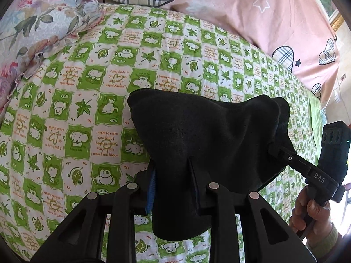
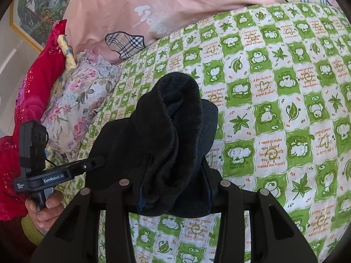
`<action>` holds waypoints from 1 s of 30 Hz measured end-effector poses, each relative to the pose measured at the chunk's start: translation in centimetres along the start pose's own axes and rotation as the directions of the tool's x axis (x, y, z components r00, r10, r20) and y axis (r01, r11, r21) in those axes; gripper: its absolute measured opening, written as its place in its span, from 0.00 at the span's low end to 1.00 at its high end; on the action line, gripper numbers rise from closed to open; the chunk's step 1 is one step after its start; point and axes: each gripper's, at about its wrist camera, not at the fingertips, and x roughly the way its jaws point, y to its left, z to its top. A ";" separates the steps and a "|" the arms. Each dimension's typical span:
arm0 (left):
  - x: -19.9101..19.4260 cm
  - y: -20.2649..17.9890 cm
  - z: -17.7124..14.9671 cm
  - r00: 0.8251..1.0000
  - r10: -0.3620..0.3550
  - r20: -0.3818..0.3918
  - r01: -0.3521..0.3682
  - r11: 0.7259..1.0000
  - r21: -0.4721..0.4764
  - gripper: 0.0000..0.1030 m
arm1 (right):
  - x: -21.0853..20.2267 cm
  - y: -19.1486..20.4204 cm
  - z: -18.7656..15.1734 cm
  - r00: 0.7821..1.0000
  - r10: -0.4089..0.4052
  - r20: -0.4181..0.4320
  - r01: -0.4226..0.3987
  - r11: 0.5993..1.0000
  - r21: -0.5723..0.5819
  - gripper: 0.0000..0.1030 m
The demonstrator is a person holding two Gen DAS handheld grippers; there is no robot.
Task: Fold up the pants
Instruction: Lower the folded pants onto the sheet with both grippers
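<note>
The left tool [image 1: 175, 188] is clamped on one edge of the black pants [image 1: 204, 135], which bunch up between its fingers and hang just above the green-checked bedsheet [image 1: 76, 109]; the cloth stretches rightward from there, its long axis running tool to tool; the right tool [image 2: 173, 188] is likewise closed on a thick roll of the same pants. Both tools sit equally near, each at one end, so the coming move likely turns on lowering the span flat onto the bed.

Daylit bed under a green-checked cartoon quilt [image 1: 92, 114], pink duvet [image 1: 252, 17] behind, framed landscape painting [image 2: 41, 11] on the wall
</note>
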 end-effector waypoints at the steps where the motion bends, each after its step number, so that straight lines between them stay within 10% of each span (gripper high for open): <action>1: 0.1 0.1 -0.1 1.000 -0.002 -0.003 0.002 1.000 -0.002 0.28 | 0.1 -0.3 -0.1 1.000 -0.005 -0.004 0.005 1.000 0.008 0.43; 14: 0.0 0.6 -0.9 0.999 0.038 0.009 -0.038 0.999 -0.009 0.57 | 0.4 -1.8 -1.0 0.999 -0.034 -0.015 0.035 0.999 0.033 0.53; 30: -2.2 1.4 -3.4 0.996 0.087 0.025 -0.085 0.994 -0.064 0.68 | -3.3 0.1 -2.1 0.984 -0.164 0.074 0.168 0.984 -0.056 0.72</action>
